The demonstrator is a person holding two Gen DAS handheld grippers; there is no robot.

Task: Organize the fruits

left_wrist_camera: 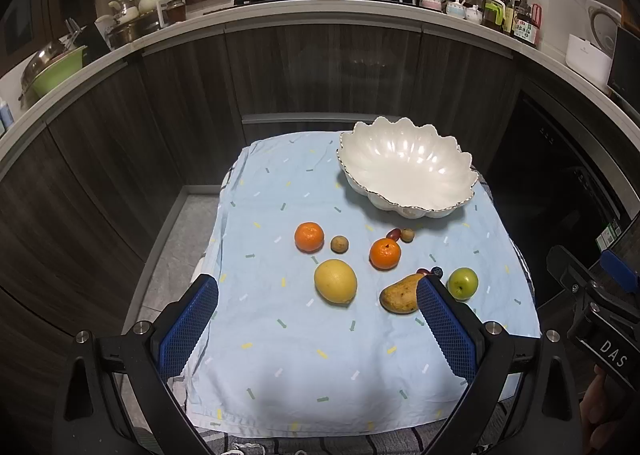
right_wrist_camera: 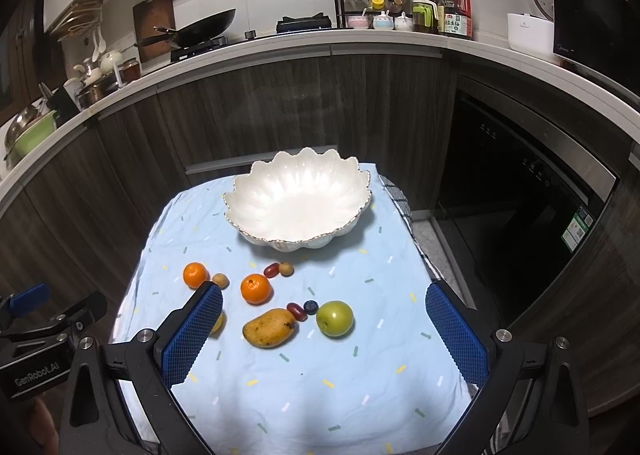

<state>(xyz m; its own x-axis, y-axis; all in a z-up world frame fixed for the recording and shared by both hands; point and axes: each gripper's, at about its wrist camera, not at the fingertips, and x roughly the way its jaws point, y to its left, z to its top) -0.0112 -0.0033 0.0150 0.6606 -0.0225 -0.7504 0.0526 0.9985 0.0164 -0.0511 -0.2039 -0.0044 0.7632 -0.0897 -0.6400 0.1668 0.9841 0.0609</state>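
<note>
Lying loose on the blue-clothed table (left_wrist_camera: 280, 335) in front of the empty scalloped bowl (right_wrist_camera: 300, 199), the fruits look light but prone to roll; the mango (right_wrist_camera: 271, 327) likely bruises, so taking it across its middle seems best, the green apple (right_wrist_camera: 335, 318) around its widest part. Both the left tongs (left_wrist_camera: 318, 287) and right tongs (right_wrist_camera: 324, 295) hover above the near edge, spread wide and holding nothing

bowl (right_wrist_camera: 300, 203) behind fruits (mango (right_wrist_camera: 270, 327) beside apple (right_wrist_camera: 335, 318))
</note>
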